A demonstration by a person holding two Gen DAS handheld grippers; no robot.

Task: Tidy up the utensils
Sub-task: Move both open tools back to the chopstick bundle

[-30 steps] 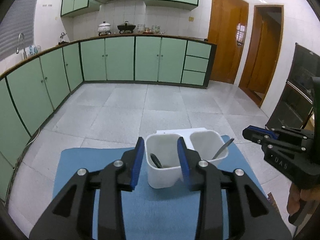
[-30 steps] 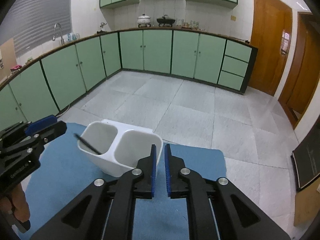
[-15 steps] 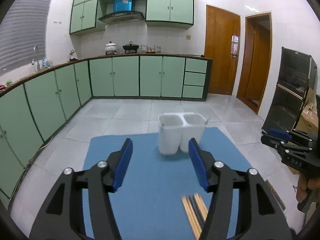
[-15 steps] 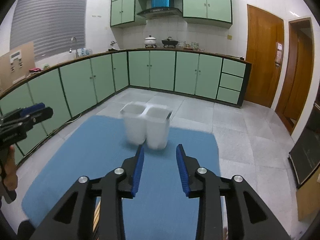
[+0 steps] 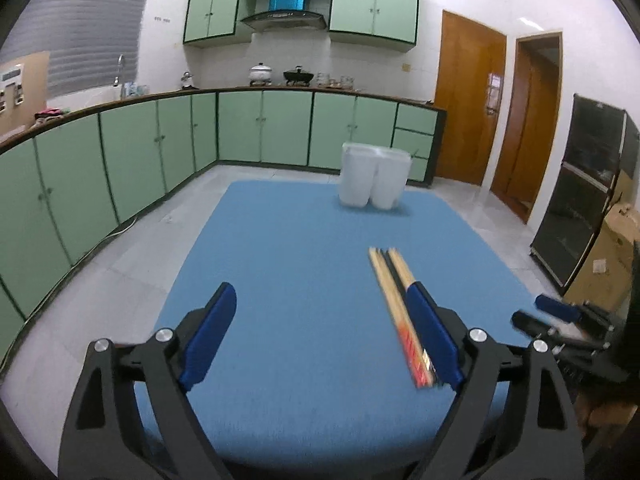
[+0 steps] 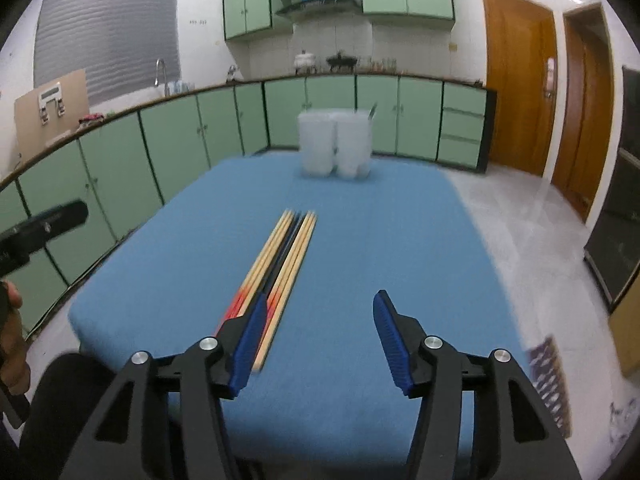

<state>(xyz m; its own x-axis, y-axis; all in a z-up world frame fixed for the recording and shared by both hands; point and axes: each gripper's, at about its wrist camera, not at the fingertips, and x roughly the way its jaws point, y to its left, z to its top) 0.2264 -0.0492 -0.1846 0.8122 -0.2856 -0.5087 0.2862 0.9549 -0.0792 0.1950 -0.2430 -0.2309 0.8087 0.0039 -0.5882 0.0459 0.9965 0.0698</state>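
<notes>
A white two-compartment utensil holder (image 5: pixel 375 176) stands at the far end of the blue table mat (image 5: pixel 304 280); it also shows in the right wrist view (image 6: pixel 334 145) with a utensil handle sticking out. A bundle of wooden chopsticks with red ends (image 5: pixel 398 308) lies on the mat near the front, also in the right wrist view (image 6: pixel 276 268). My left gripper (image 5: pixel 320 336) is open and empty, the chopsticks beside its right finger. My right gripper (image 6: pixel 318 340) is open and empty, the chopsticks by its left finger.
Green kitchen cabinets (image 5: pixel 160 148) run along the left and back walls. Wooden doors (image 5: pixel 468 100) stand at the back right, a dark cabinet (image 5: pixel 588 184) and a cardboard box (image 5: pixel 608 256) on the right. Grey tiled floor (image 6: pixel 532 216) surrounds the table.
Both grippers have pulled back from the utensil holder toward the near end of the table and opened wide. The chopsticks have come into view.
</notes>
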